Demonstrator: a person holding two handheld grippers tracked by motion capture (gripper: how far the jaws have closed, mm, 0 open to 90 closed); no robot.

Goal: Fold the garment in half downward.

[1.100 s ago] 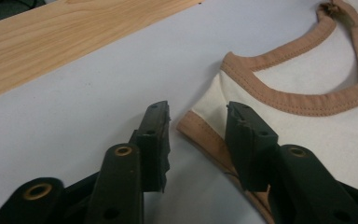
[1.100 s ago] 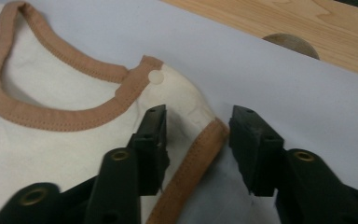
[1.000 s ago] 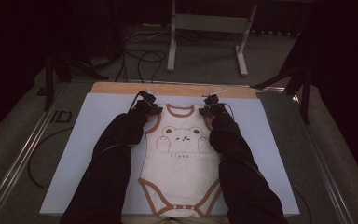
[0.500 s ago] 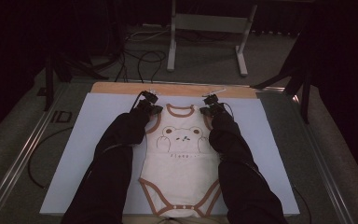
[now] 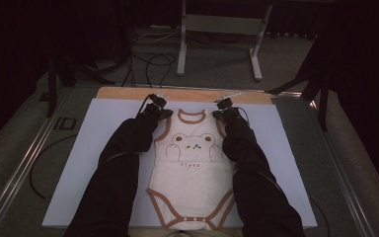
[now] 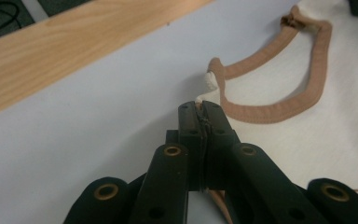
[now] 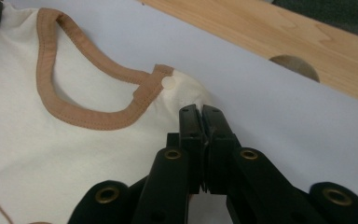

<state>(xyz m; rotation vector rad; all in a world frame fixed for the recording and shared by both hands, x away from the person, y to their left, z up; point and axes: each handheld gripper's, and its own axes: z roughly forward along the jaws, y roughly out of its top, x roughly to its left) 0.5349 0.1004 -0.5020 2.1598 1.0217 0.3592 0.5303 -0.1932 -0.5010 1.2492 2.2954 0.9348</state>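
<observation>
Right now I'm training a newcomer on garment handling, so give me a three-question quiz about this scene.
1. True or false: both claws are shut on the bodysuit.
2. Which part does the left claw pinch? A) shoulder B) crotch snaps C) bear print
3. Fill in: the trim on the neckline is ____.

Key: 1 true; 2 A; 3 brown. The right claw pinches the other shoulder.

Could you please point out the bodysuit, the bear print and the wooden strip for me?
bodysuit (image 5: 190,185): high view, lower front panel.
bear print (image 5: 193,143): high view, the face.
wooden strip (image 5: 187,95): high view, its middle.
</observation>
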